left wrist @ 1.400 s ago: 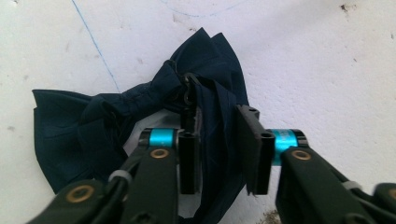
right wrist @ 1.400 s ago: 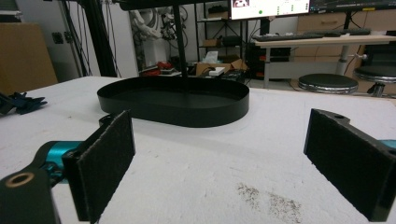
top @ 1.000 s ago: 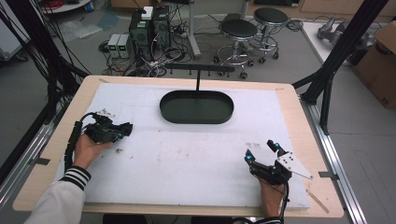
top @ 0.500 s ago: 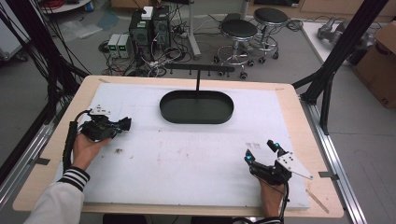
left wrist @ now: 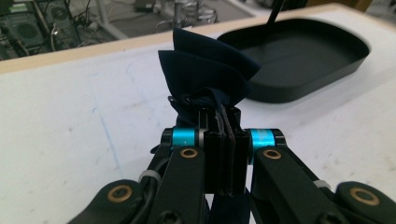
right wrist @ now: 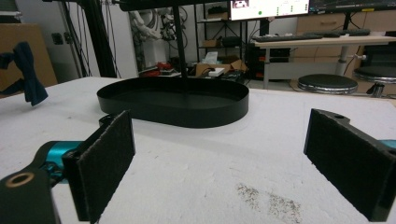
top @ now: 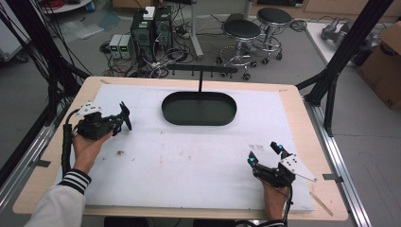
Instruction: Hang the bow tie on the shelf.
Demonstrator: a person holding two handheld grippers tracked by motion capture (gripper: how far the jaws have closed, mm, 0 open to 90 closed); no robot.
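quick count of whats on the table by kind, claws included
claw: 2, the left claw shut on the dark blue cloth, the right claw open
black oval tray: 1
dark blue cloth: 1
total: 4

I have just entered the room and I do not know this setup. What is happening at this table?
A person works at a white table with a gripper in each hand. The left gripper is shut on a dark blue cloth, held near the black oval tray. The right gripper is open and holds nothing. The tray looks empty.
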